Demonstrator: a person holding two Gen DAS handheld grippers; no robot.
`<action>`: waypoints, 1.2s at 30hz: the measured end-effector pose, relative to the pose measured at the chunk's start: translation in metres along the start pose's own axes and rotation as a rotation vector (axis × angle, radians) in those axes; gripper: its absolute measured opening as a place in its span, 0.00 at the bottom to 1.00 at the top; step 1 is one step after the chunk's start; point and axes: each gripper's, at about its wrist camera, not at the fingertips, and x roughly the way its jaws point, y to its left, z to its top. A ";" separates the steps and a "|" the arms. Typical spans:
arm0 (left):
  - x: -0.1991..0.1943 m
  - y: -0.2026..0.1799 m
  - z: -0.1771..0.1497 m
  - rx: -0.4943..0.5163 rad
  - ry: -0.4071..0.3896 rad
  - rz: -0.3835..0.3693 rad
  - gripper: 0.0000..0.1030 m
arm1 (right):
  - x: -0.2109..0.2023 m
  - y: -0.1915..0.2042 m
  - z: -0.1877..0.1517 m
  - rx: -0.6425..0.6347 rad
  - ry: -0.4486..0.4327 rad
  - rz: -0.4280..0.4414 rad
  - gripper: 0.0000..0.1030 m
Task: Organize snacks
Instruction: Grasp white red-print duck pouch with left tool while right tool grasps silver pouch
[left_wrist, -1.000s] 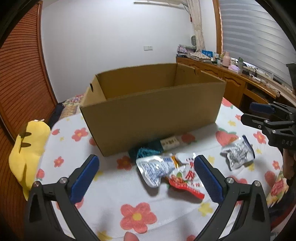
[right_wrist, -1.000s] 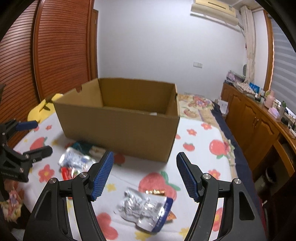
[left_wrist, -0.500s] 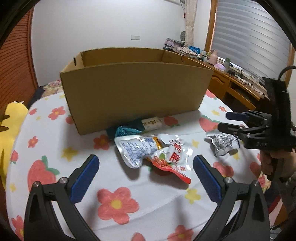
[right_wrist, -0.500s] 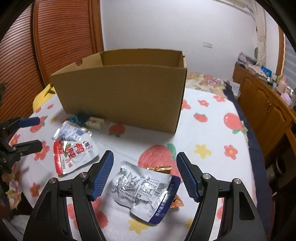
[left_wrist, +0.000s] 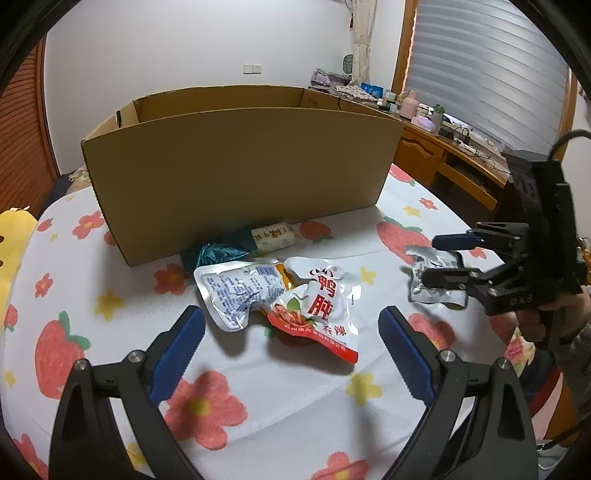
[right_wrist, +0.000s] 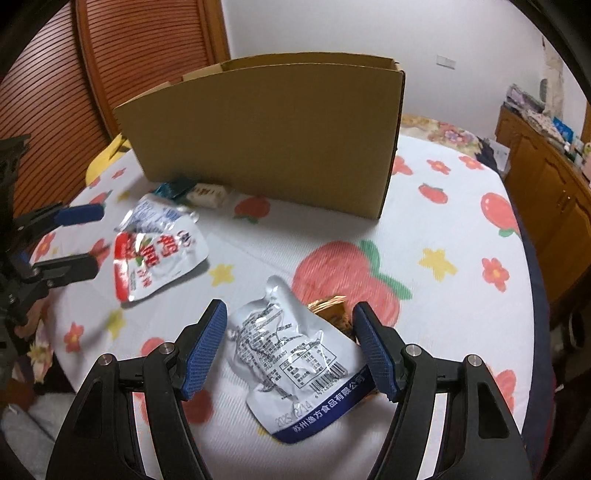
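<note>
While my left tool hangs over the flowered desk, its jaws are closing but remain wide, and nothing sits between the blue pads; the red-and-white pouch lies just beyond their tips. My right tool is parted too, its pads flanking the silver pouch with the blue band without pressing on it, as far as I can see.

I count one cardboard box, open at the top, standing upright towards the far side of the desk. Snacks outside it: five that I can tell apart for certain. Near my left tool lie the red-and-white pouch and a white pouch with blue print, overlapping, with something orange showing between them that I cannot identify. Tucked against the box's near wall are a teal wrapper and a small cream packet, touching each other. Under the silver pouch a gold wrapper peeks out at its upper right edge.

Open cloth lies between the two clusters and to the right of the box. The desk's right edge drops off towards a wooden cabinet; a yellow cushion sits at the left edge
</note>
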 end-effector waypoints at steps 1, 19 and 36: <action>0.001 0.000 0.000 0.000 -0.001 0.002 0.92 | -0.001 0.001 -0.001 -0.006 0.003 0.000 0.70; 0.011 0.000 0.003 -0.008 0.022 0.007 0.92 | -0.022 0.020 -0.019 -0.056 0.010 0.012 0.57; 0.013 -0.001 0.001 -0.007 0.028 0.000 0.92 | 0.009 0.034 -0.018 -0.126 0.042 -0.019 0.60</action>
